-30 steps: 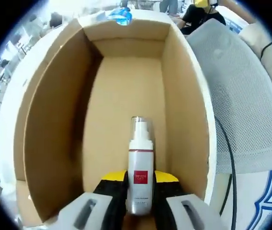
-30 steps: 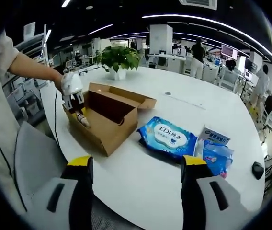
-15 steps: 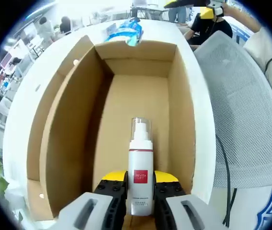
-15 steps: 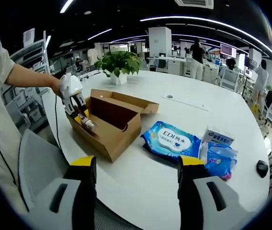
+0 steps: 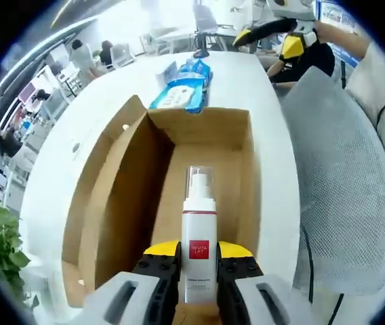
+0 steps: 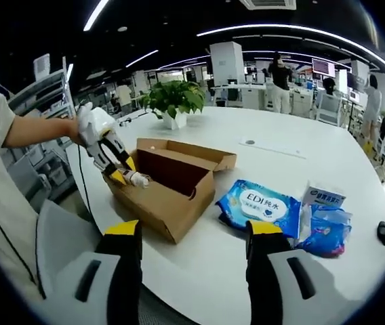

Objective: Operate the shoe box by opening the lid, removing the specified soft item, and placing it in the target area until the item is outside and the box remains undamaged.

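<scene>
Between our left gripper's (image 5: 198, 267) yellow-tipped jaws at six o'clock sits the white spray bottle (image 5: 199, 233), clamped by its lower body, clear cap pointing to twelve o'clock above the open cardboard shoe box (image 5: 111, 203). From the right gripper view we see that bottle (image 6: 138, 179) held at nine o'clock over the box's (image 6: 172, 203) near end, the person's arm stretching in from the left edge. Our right gripper (image 6: 192, 233) hangs released, jaws wide apart, well clear. Blue wipes pack (image 6: 259, 206) lies on the white table (image 6: 301, 156) at three o'clock.

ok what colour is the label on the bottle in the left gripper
Red, on the white bottle; clearest in the left gripper view.
</scene>
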The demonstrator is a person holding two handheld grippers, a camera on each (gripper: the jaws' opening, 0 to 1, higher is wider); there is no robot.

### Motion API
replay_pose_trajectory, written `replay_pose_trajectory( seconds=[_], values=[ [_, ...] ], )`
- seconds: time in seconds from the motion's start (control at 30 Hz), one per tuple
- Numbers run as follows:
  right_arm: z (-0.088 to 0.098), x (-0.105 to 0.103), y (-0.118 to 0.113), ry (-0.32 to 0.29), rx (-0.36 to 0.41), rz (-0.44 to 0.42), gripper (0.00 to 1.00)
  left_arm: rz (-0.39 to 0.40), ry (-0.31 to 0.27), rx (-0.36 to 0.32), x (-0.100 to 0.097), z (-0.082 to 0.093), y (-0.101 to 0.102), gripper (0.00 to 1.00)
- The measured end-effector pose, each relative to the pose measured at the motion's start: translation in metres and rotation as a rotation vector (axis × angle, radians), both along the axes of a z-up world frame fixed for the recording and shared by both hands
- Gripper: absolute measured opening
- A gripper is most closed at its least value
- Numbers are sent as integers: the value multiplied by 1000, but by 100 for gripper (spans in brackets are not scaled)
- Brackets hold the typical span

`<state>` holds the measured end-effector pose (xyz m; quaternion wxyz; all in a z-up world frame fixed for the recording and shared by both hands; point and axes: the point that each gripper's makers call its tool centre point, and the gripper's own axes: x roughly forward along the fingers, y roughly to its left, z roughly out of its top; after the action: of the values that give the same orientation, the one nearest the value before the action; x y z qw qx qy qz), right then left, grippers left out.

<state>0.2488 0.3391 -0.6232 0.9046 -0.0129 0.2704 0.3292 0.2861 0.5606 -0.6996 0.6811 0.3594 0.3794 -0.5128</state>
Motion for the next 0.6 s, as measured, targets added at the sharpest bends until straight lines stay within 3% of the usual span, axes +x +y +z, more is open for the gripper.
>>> replay_pose_trajectory(
  seconds=[0.3,0.6],
  values=[
    [8,3,27,12,107,-6,49,97,-44,-106,-3,21,-22,19],
    [22,19,45,31,258,-73,41,179,-87,-205,-11,38,-51,19]
  ],
)
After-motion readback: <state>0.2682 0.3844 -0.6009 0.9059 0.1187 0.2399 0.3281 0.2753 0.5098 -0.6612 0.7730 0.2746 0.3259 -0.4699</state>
